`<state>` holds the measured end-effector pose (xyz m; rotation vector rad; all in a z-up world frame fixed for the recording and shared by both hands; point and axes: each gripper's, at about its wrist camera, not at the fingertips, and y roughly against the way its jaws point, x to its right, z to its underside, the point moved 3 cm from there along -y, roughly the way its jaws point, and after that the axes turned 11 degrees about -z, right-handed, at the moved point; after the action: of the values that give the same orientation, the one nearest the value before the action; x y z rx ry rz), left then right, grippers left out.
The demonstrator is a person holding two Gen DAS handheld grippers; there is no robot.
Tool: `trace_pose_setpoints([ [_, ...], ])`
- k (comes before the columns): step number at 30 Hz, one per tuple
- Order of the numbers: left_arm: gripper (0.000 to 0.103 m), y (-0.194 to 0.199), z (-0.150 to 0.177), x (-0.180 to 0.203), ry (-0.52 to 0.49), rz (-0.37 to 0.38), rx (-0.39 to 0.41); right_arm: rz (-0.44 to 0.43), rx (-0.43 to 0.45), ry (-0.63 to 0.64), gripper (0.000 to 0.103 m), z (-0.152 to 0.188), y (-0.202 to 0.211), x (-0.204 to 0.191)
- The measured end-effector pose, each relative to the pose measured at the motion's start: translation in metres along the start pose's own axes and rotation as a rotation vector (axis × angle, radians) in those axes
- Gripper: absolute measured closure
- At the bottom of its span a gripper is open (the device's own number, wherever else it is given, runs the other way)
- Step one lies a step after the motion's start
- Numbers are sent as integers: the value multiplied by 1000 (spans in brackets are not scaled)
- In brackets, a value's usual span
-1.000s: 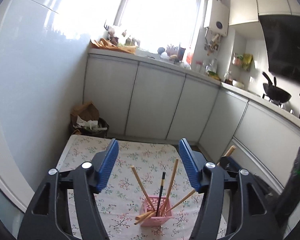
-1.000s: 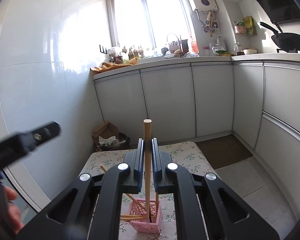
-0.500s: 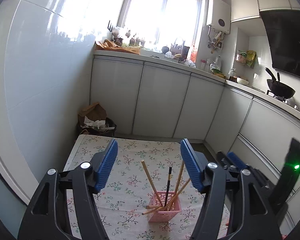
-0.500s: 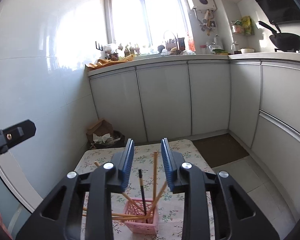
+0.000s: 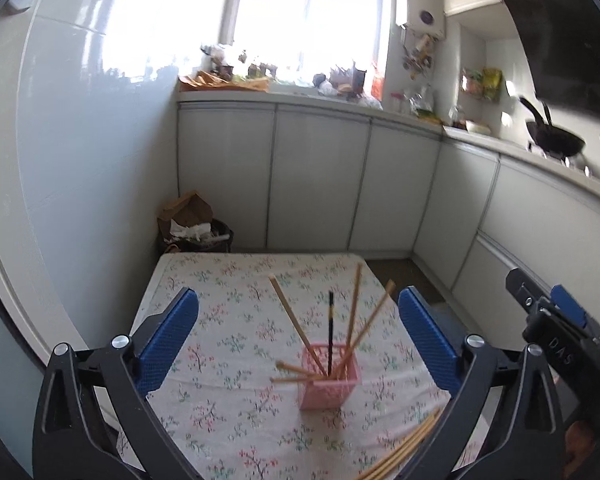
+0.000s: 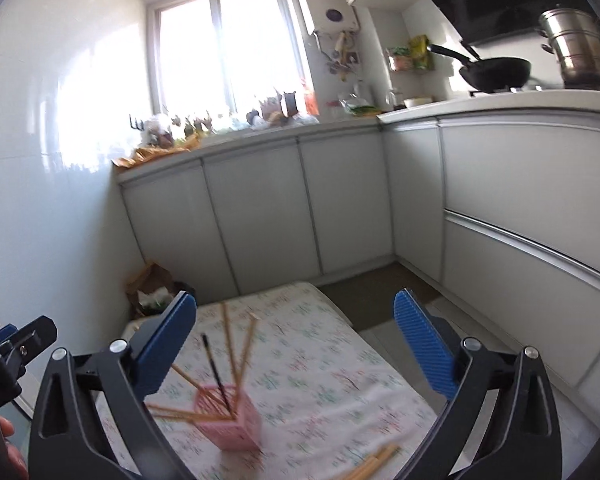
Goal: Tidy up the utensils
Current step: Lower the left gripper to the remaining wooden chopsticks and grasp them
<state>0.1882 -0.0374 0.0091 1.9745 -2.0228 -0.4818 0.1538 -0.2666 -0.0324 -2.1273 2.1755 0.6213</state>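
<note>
A pink mesh holder (image 5: pixel 329 376) stands on the floral tablecloth (image 5: pixel 228 320); it also shows in the right wrist view (image 6: pixel 230 416). Several wooden chopsticks (image 5: pixel 354 312) and one black chopstick (image 5: pixel 331 328) stand or lean in it. More loose wooden chopsticks (image 5: pixel 404 448) lie on the cloth near the front; they also show in the right wrist view (image 6: pixel 374 462). My left gripper (image 5: pixel 298 332) is open and empty above the holder. My right gripper (image 6: pixel 296 344) is open and empty, to the right of the holder.
White kitchen cabinets (image 5: pixel 320 176) run along the back and right. A bin with a paper bag (image 5: pixel 192 224) sits behind the table. A wok (image 6: pixel 496 70) and a steel pot (image 6: pixel 580 52) stand on the counter at right.
My right gripper let go of a wooden chopstick into the holder, opened wide and drew back to the right. The left gripper stayed open and shifted a little.
</note>
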Motion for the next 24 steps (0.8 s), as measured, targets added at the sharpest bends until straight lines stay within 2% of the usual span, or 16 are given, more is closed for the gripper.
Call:
trace_pose_setpoints([
  [4, 7, 2, 16, 15, -35, 41, -55, 46, -50, 13, 6, 19, 21, 20],
  [9, 7, -1, 44, 47, -173, 118, -155, 97, -127, 37, 6, 57, 48, 47],
  [15, 7, -22, 87, 102, -382, 242, -337, 145, -222, 8, 6, 113, 71, 81],
  [20, 8, -60, 126, 153, -490, 312, -525, 161, -298, -74, 6, 147, 73, 106],
  [22, 13, -74, 136, 169, -512, 334, -578, 158, -330, -110, 6, 155, 70, 114],
  [24, 24, -91, 147, 185, -540, 350, -650, 145, -356, -143, 6, 160, 66, 120],
])
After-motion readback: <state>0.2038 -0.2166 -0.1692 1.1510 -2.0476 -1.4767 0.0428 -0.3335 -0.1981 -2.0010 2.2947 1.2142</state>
